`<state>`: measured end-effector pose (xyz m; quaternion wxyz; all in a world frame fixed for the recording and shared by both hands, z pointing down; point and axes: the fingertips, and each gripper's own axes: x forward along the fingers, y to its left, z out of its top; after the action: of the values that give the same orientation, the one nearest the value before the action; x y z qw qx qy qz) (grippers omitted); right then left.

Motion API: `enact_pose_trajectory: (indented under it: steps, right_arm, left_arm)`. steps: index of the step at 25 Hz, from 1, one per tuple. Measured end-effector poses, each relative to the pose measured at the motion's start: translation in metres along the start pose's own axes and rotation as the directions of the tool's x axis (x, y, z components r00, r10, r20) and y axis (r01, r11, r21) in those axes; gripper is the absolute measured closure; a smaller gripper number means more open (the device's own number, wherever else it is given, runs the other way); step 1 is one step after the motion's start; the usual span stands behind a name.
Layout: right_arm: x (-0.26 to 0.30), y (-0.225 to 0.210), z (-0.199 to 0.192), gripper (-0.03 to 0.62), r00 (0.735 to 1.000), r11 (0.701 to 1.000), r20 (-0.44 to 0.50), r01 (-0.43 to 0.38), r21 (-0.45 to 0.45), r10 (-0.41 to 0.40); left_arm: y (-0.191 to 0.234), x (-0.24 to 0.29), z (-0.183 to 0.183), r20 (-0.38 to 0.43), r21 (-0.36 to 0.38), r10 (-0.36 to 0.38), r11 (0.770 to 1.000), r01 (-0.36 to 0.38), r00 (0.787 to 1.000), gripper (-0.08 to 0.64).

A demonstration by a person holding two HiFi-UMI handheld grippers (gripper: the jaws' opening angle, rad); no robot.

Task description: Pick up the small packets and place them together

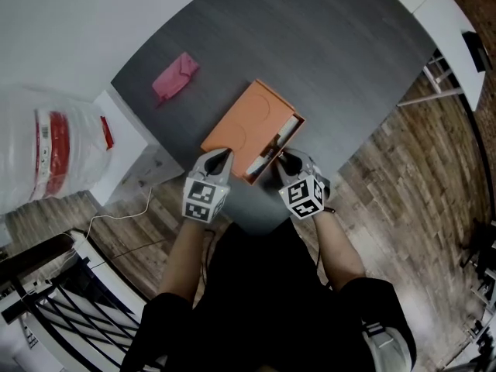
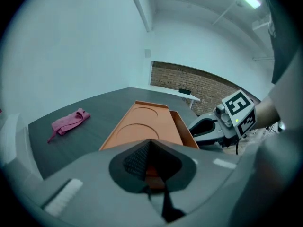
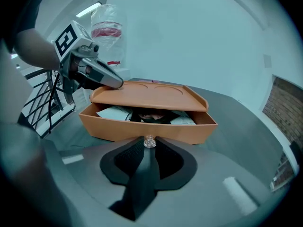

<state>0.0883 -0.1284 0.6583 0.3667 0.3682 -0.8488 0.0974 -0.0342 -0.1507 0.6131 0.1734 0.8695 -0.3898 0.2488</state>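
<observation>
Head view: orange box (image 1: 244,126) on dark table (image 1: 333,53), drawer (image 1: 277,142) slid out of its right side. Pink cloth (image 1: 174,76) well apart, off box's far left. Left gripper (image 1: 219,158) at box's near corner, right gripper (image 1: 285,160) at drawer front.

Left gripper view: jaws clamped together on box's near edge, orange showing between pads.

Right gripper view: jaws pinched onto clear knob (image 3: 149,141) on drawer front. Small packets (image 3: 112,112) lying inside open drawer, beneath box top.
</observation>
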Motion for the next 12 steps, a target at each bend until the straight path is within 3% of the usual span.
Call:
enact_pose_trajectory:
  steps: [5,12]
  right_arm:
    - [-0.01,0.001,-0.012,0.515,1.0,0.999,-0.015,0.019,0.03,-0.019]
    - [-0.02,-0.001,-0.027,0.517,0.998,0.997,-0.034,0.047,0.065,-0.045]
  left_arm:
    - [0.0,-0.001,0.007,0.025,-0.018,0.001,1.0,-0.001,1.0,0.56]
    - [0.003,0.001,0.002,-0.012,-0.006,-0.008,1.0,0.008,1.0,0.56]
